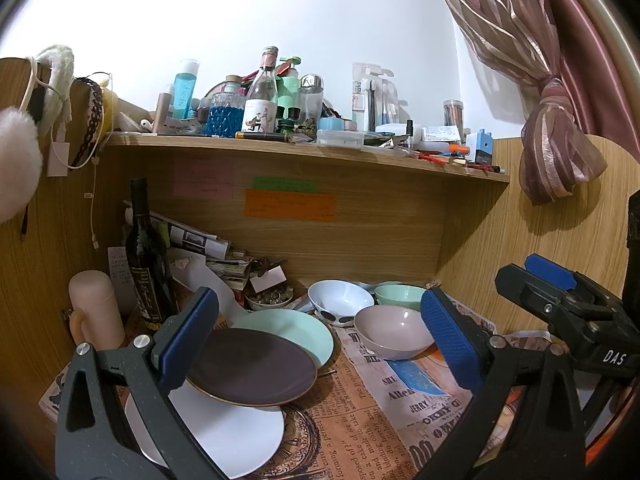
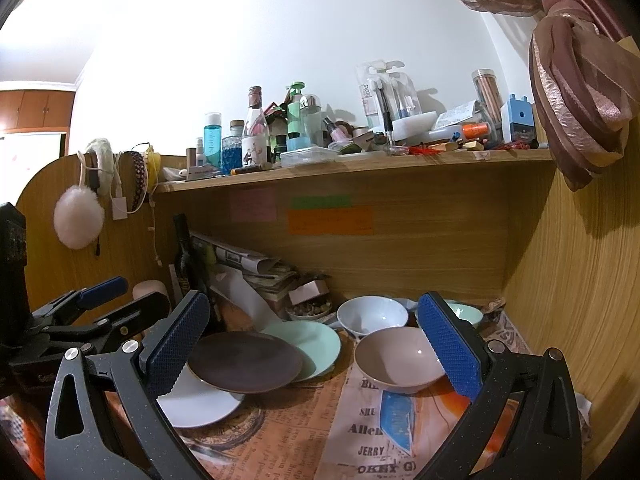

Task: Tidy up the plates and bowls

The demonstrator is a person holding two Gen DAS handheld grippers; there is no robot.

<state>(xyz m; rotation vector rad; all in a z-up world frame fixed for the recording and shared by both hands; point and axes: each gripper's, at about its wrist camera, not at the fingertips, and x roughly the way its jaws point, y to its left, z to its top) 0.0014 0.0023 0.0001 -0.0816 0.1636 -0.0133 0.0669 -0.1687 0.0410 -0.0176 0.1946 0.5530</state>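
Three plates overlap on the desk [image 1: 360, 420]: a dark plate [image 1: 256, 368] lies on a white plate [image 1: 224, 432] and a mint plate [image 1: 304, 332]. Just beside them stands a pink bowl [image 1: 394, 332]. Both my left gripper [image 1: 320, 340] and right gripper [image 2: 316, 344] hover with jaws apart, holding nothing.

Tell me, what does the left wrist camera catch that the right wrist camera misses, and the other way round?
Only the left wrist view shows the pale pink bottle whole, beside the dark wine bottle, and the right gripper from the side. Only the right wrist view shows brown cupboards in the far room, and the left gripper from the side. Both share the dark plate lying over the white plate and mint plate, the pink bowl and the cluttered shelf.
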